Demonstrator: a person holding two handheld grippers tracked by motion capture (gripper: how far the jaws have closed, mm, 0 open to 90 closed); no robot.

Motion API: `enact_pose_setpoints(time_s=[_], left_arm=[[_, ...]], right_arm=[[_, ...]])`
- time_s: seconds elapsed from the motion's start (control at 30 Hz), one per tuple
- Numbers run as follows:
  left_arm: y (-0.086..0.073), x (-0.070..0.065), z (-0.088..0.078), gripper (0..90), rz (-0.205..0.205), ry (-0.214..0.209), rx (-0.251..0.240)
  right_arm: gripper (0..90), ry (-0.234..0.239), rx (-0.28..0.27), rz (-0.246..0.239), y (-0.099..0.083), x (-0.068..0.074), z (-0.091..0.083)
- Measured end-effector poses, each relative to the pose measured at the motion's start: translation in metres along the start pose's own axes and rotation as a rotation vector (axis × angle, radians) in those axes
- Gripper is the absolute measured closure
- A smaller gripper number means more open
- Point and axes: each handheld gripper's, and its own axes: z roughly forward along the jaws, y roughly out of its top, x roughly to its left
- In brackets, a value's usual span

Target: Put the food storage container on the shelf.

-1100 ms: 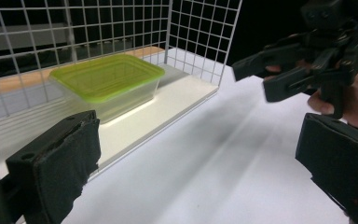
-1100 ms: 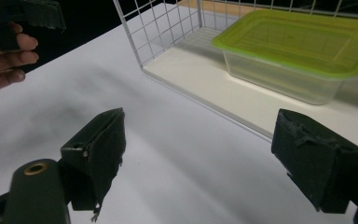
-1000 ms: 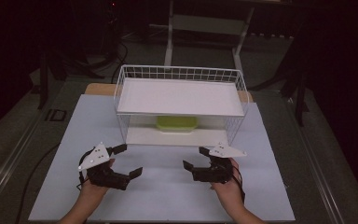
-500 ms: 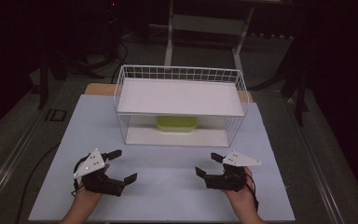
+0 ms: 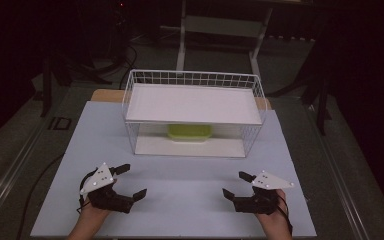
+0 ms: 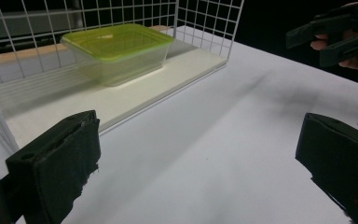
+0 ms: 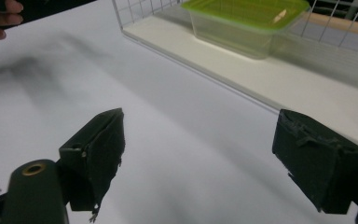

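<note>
Pulling back: both grippers now sit nearer the person than a second ago, at the near edge of the table [image 5: 180,200], well short of the rack [image 5: 192,112]. They have also drifted wider apart.

Left gripper [image 5: 130,181]: jaws spread, nothing between them, front-left of the rack. Right gripper [image 5: 235,184]: jaws spread too, empty, front-right of the rack. Both point inward at each other across bare tabletop.

Box [image 5: 190,132]: clear tub with green lid, on the rack's lower shelf, under the white upper shelf, about centre and set toward the back. In the left gripper view the box [image 6: 116,51] is upright with the lid seated; same in the right gripper view [image 7: 247,23]. Neither gripper touches it or the rack.

Read: the retreat with open jaws looks like a reset or start pose, not a grasp. Box retrieval not begun. Next move likely needs a reach in through the rack's open front, below the upper shelf; clearance there looks tight for a two-gripper pickup.
</note>
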Motion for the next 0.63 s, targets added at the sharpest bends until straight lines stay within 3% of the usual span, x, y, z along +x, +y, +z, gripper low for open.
enact_pose_setpoints(time_s=[0.37, 0.63], left_arm=[[-0.003, 0.000, 0.003, 0.6, -0.002, -0.010, -0.003], [-0.004, 0.001, 0.002, 0.6, -0.017, -0.015, -0.013]], right_arm=[[17.2, -0.059, 0.005, 0.023, -0.011, -0.016, 0.004], [17.3, -0.059, 0.009, 0.042, -0.012, -0.019, 0.006]])
